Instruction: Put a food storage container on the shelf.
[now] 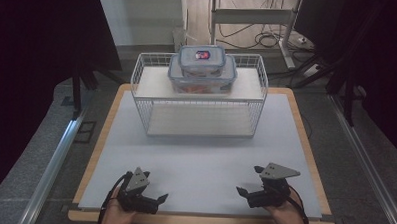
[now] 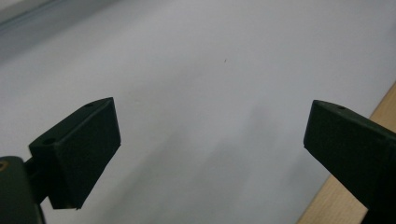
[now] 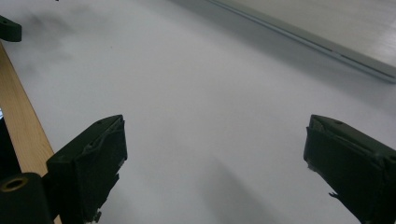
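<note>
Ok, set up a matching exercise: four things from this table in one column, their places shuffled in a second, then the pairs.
Things:
1. small clear plastic box with blue lid
2. large clear plastic box with blue lid
3. left tongs
4. white wire rack

Places:
A. on the rack's upper shelf
B. middle of the pale grey mat, far side
C. stacked on the other box
D. near edge of the mat, open

Pairs: 1-C, 2-A, 3-D, 4-B

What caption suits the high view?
Two open grippers, left gripper and right gripper, rest near the table's front edge, facing stacked containers in a wire rack.
</note>
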